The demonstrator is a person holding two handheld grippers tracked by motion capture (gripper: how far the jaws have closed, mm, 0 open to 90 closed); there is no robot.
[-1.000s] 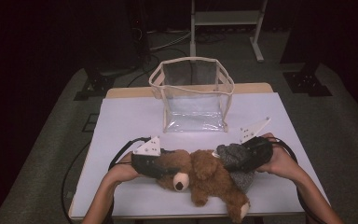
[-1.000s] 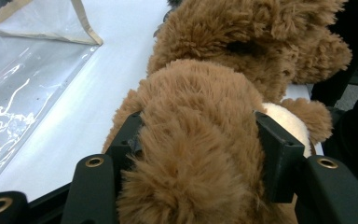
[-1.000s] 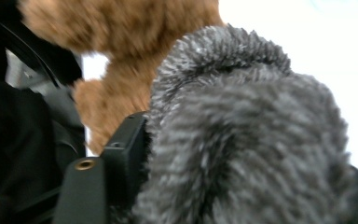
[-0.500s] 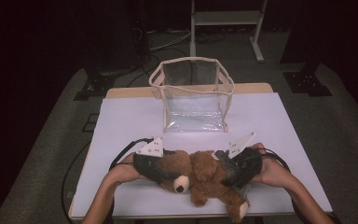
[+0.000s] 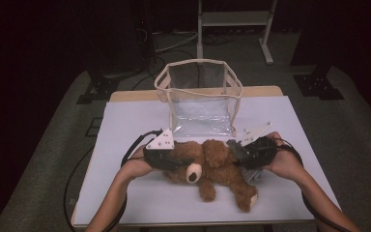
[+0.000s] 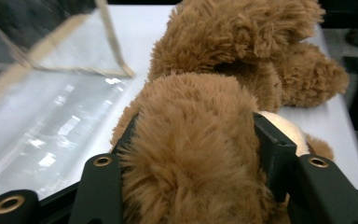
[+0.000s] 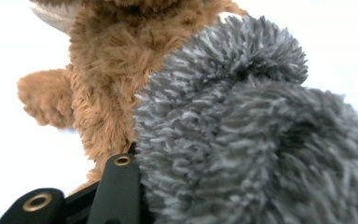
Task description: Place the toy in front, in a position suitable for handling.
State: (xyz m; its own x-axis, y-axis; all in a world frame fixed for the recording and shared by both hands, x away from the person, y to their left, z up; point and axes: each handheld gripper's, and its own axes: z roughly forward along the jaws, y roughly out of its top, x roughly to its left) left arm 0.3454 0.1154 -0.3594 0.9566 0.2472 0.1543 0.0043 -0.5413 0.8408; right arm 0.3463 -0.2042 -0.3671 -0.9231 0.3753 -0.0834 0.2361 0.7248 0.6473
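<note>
Dim, dark surroundings; table (image 5: 125, 125) lit from above; both gripper views blur up close.

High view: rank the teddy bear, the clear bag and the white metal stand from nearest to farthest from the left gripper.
1. Teddy bear: clamped in the left gripper, at the near edge of the table.
2. Clear bag: just behind the bear, mid-table.
3. White metal stand: on the floor beyond the table.

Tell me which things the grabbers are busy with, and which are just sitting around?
In use:
- brown teddy bear, squeezed at its head by the left gripper
- grey fluffy toy, squeezed by the right gripper
- clear bag, probably where they go

Just there:
- white table cover
- metal stand behind the table
</note>
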